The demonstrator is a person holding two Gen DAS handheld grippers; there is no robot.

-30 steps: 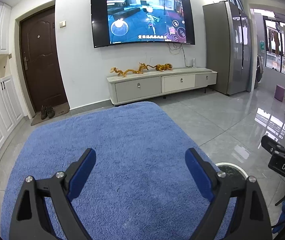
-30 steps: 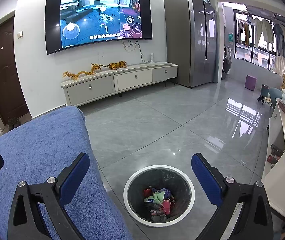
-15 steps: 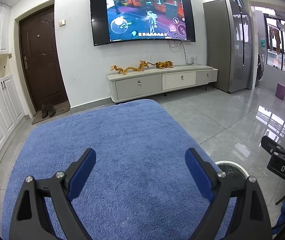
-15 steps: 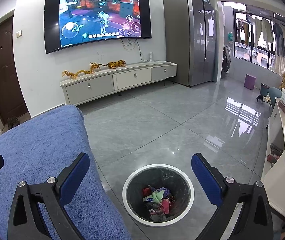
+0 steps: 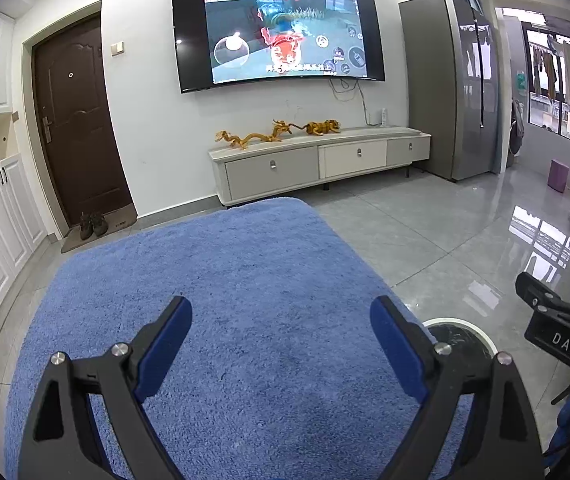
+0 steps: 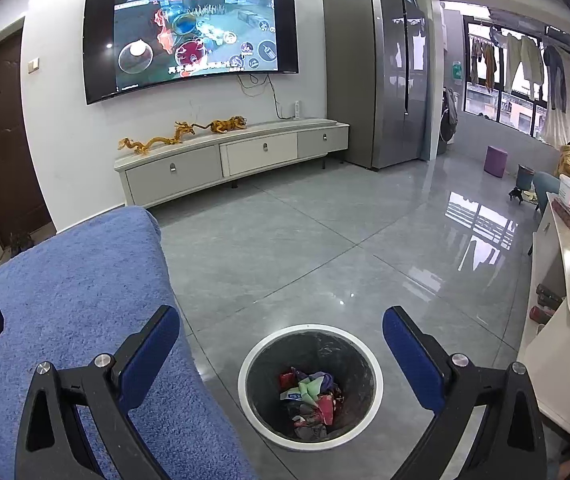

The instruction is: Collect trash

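Both grippers' fingers (image 5: 165, 340) (image 6: 413, 356) spread, empty; crumpled trash (image 6: 311, 396), perhaps wrappers, in bin (image 6: 245, 364).

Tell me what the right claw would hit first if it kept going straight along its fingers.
Probably the trash bin: the open, empty right claw points down toward its rim, crumpled trash inside. Depth is unclear, so it might meet the grey floor beyond.
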